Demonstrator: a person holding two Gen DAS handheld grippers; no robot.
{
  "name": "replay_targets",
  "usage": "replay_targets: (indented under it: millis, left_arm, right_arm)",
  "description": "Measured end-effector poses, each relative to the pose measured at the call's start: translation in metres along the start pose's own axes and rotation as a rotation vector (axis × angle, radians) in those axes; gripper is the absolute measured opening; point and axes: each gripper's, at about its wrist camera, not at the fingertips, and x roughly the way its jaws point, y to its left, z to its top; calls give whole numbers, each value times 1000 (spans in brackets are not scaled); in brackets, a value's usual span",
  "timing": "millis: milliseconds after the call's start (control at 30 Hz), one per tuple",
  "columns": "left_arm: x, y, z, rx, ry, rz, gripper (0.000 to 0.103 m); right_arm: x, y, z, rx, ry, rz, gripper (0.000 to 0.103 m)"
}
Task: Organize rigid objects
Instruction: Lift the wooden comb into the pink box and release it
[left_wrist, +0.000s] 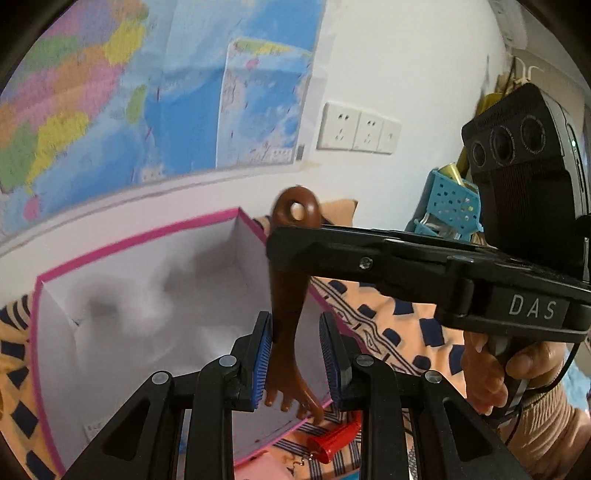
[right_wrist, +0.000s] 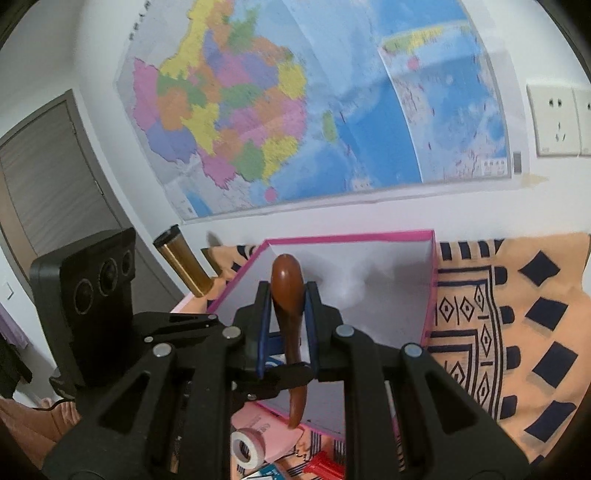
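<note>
A brown plastic back scratcher (left_wrist: 290, 295) hangs over an open white box with a pink rim (left_wrist: 140, 236), held by both grippers. Its claw end points down and its ring end is up. My left gripper (left_wrist: 297, 354) is shut on the shaft just above the claw, between the blue pads (left_wrist: 260, 365). My right gripper (left_wrist: 275, 243) comes in from the right and is shut just below the ring end. In the right wrist view the scratcher (right_wrist: 286, 291) stands between the right gripper's (right_wrist: 288, 314) pads, above the box (right_wrist: 351, 235). The left gripper (right_wrist: 288, 373) crosses lower down.
An orange patterned cloth (right_wrist: 517, 332) covers the table. On it lie a red object (left_wrist: 332, 441), a tape roll (right_wrist: 247, 446) and a pink pad (right_wrist: 258, 424). A gold tumbler (right_wrist: 184, 266) leans left of the box. A blue basket (left_wrist: 450, 206) stands at the right.
</note>
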Motion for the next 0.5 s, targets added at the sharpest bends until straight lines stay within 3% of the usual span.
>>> replay_targets:
  millis: [267,367,500]
  left_arm:
    - [23,9,-7,-32,66,38,28]
    - [24,16,-9,-56,72,48,31]
    - [14,21,-18,-67,53,77,35]
  right_arm:
    - [26,-20,-2,36,61,-52,23]
    - [35,-23,-6,21,93,-113,24]
    - [36,-29,-14,44,103,-127,26]
